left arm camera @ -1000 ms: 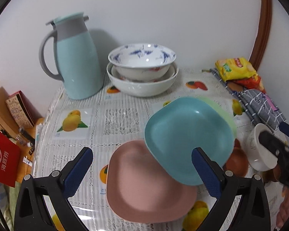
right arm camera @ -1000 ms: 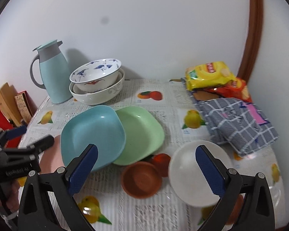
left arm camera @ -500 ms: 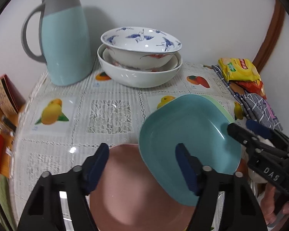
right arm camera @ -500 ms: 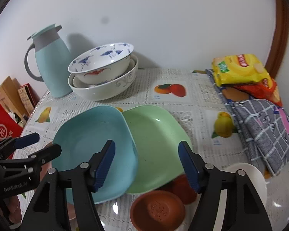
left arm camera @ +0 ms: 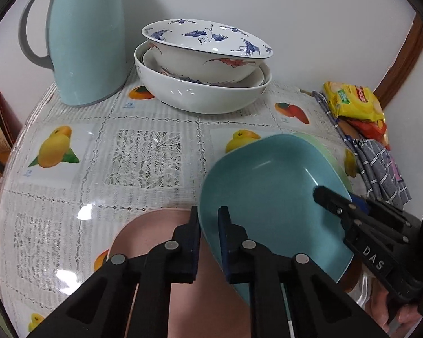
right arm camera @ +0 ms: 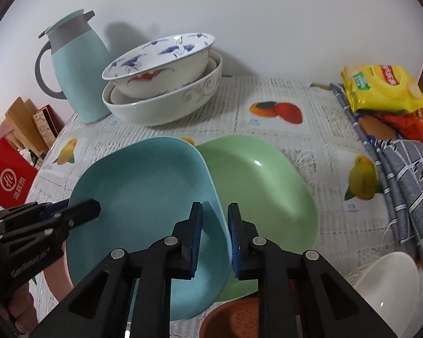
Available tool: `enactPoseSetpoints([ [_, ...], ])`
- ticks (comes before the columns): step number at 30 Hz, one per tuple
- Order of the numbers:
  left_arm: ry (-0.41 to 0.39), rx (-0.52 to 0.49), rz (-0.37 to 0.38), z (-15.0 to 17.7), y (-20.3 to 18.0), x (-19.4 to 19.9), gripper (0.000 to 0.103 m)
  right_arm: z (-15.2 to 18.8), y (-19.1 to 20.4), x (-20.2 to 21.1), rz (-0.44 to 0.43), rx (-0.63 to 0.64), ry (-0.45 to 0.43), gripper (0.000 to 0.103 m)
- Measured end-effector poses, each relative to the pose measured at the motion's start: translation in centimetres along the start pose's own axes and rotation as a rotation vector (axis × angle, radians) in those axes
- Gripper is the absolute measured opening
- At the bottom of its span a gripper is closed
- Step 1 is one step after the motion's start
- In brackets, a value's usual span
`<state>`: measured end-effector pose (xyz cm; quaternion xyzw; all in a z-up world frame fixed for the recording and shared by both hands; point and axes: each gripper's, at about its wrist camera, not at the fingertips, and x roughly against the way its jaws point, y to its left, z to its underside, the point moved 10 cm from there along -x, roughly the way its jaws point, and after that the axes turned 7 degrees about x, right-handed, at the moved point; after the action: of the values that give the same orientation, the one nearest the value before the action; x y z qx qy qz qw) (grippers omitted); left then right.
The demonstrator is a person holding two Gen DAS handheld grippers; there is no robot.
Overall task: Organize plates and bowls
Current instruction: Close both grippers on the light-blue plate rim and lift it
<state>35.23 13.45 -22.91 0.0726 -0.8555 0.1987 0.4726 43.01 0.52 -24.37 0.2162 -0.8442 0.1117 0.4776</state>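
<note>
Indoors, lace fruit tablecloth (left arm camera: 143, 155), white wall (right arm camera: 268, 14), both claws just closed on blue plate (right arm camera: 143, 186).

Before you on the table (left arm camera: 143, 155), three plates run left to right. The middle plate (right arm camera: 143, 197) lies on top, overlapping the right edge of the left plate (left arm camera: 155, 239) and the left edge of the right plate (right arm camera: 262, 191). Closer to you than the right plate sits the near bowl (right arm camera: 239, 318), partly under the plates' edges. To its right you find the corner bowl (right arm camera: 386, 281). Behind the plates, against the wall, the jug (right arm camera: 76, 70) stands at the back left. Just to its right, the top bowl (right arm camera: 160, 64) is nested in the big bowl (right arm camera: 166, 107). Along the right edge lies the cloth (right arm camera: 403, 174), with the packs (right arm camera: 380, 90) behind it. Off the table's left edge stand boxes (right arm camera: 22, 129).
</note>
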Motion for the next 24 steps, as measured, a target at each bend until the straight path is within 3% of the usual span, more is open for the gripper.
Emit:
enactPoseSetpoints([
  [15, -0.043, 0.046, 0.092, 0.6, 0.0, 4.8, 0.009, 1.1, 1.0, 6.0, -0.041, -0.072, -0.075, 0.007],
  [24, -0.075, 0.008, 0.091, 2.0, 0.3, 8.6, 0.009, 2.8, 3.2, 10.2, -0.023, -0.075, -0.107, 0.006],
])
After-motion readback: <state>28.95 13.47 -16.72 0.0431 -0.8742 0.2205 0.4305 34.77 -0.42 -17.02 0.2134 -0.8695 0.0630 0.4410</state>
